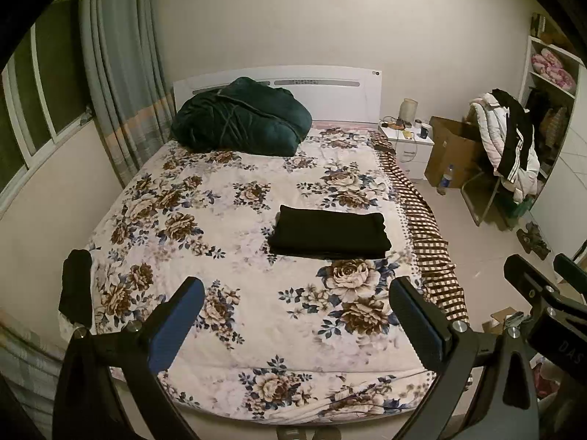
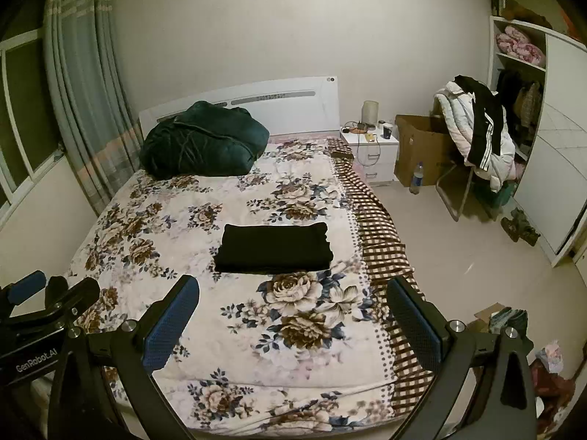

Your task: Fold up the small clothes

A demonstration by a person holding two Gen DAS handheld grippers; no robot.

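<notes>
Cloth (image 1: 330,234), black and folded flat, lies on the bed (image 1: 238,330). Left hand-held gripper (image 1: 297,324) and right hand-held gripper (image 2: 293,324) hover released, empty, well back, seemingly finished.

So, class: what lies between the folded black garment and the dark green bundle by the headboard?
Only bare floral bedspread separates the folded black garment from the dark green bundle; both wrist views show it.
</notes>
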